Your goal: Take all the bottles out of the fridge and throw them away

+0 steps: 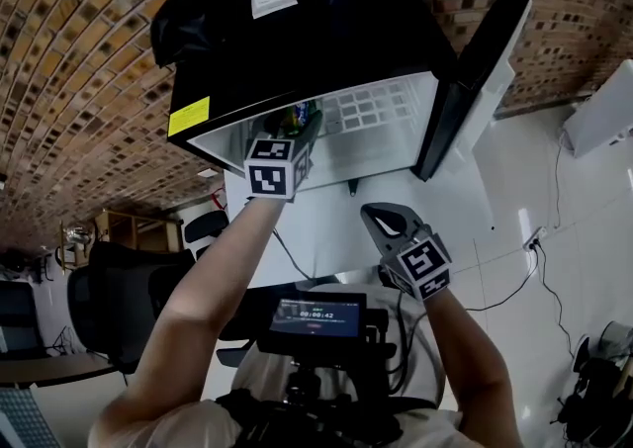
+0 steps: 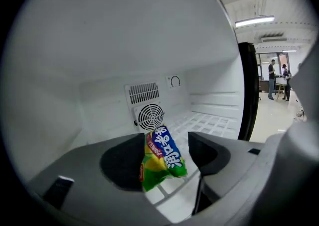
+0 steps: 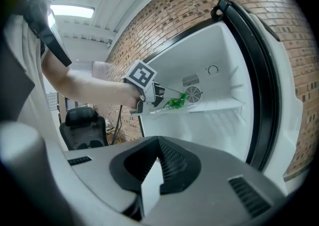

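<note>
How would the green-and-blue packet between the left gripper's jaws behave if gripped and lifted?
The packet looks like thin, creased film, so it is probably floppy and easily crushed. It is small and puffy, so likely light. Its glossy surface may slip under a light squeeze.

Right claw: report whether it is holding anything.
No, the right claw is shut, its jaws meeting at the tips with nothing between them.
</note>
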Available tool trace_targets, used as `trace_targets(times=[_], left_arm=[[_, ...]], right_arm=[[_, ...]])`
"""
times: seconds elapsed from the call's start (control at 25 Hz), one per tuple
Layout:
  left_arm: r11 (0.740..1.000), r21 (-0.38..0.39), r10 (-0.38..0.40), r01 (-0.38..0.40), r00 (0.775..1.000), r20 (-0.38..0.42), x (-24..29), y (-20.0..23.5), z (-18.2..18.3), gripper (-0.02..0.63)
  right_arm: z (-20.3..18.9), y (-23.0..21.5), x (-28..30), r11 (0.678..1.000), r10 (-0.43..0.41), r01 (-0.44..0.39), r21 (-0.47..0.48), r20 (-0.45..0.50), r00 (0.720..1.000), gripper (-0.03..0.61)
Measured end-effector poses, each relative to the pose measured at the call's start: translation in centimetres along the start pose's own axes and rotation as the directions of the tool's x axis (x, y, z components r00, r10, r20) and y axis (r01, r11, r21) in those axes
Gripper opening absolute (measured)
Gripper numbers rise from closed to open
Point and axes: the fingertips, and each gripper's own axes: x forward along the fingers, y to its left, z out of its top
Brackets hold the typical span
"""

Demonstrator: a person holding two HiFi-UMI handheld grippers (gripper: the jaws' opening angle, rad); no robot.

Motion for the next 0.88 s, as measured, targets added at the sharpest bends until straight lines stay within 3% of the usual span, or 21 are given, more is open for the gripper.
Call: trace_targets(times=[0.16,0.28,0.36,0.48,0.88], left_arm=[[1.0,0.0,0.015,-0.015,0.996,-0.091,2.6,0.8,-0.7,0.284],[0.997,-0.045,0.051,-0.056,0.992,-0.115,3.6,2.0,-1.1,0.285],[0.996,-0.048,0.072,-0.078,0.991,-0.11,3.7,2.4,-1.1,0.275],[0.997,-0.035,0.067,-0.069,0.995,-0.077,3.0,1.7,-0.2,0.15],[0.997,-0.057,-0.053,0.054,0.999,0.011,-0.7,-1.3,0.8,0.14]], right_arm=[[-0.3,0.1,-0.2,1.0,-0.005,0.005,0.006,-0.004,1.0,0.002],[-0.3,0.1,-0.3,1.0,-0.011,0.011,0.011,-0.002,1.0,0.002],[-0.4,0.0,-0.5,1.0,-0.017,0.017,0.015,-0.002,1.0,0.002],[-0.6,-0.2,-0.7,0.999,-0.025,0.025,0.022,-0.004,1.0,0.002],[-0.3,0.1,0.0,1.0,-0.006,0.006,0.014,-0.008,1.0,0.002]])
